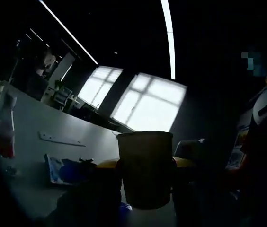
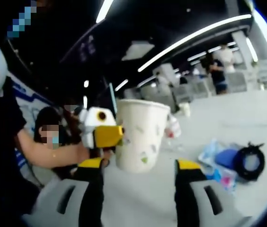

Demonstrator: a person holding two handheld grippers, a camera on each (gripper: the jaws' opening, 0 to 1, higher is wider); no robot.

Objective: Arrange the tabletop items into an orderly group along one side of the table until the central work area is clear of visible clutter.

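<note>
**Entry: paper cup in transit, held aloft over the desk**

Item 1. White paper cup with small printed flecks (image 2: 141,135), tapered, upright, mouth open. In the left gripper view it appears as a dark silhouette (image 1: 146,168) seated between that gripper's own jaws, which are closed on its sides. In the right gripper view the left gripper (image 2: 104,137) comes in from the left and clamps the cup wall. The grip is sideways on the wall, probably to keep the cup level while it is carried.

Item 2. Right gripper (image 2: 140,166). Jaws spread wide, nothing between them; the cup hangs ahead of and above their tips, apart from them. Judged to be standing by, free for the next pickup.

Item 3. White desk (image 2: 247,113), beyond the right jaws.

Item 4. Loose clutter right of the right jaws: blue crumpled plastic wrapper (image 2: 214,153) beside a black ring-shaped object (image 2: 250,161). Not yet grouped; central area judged uncleared.
</note>
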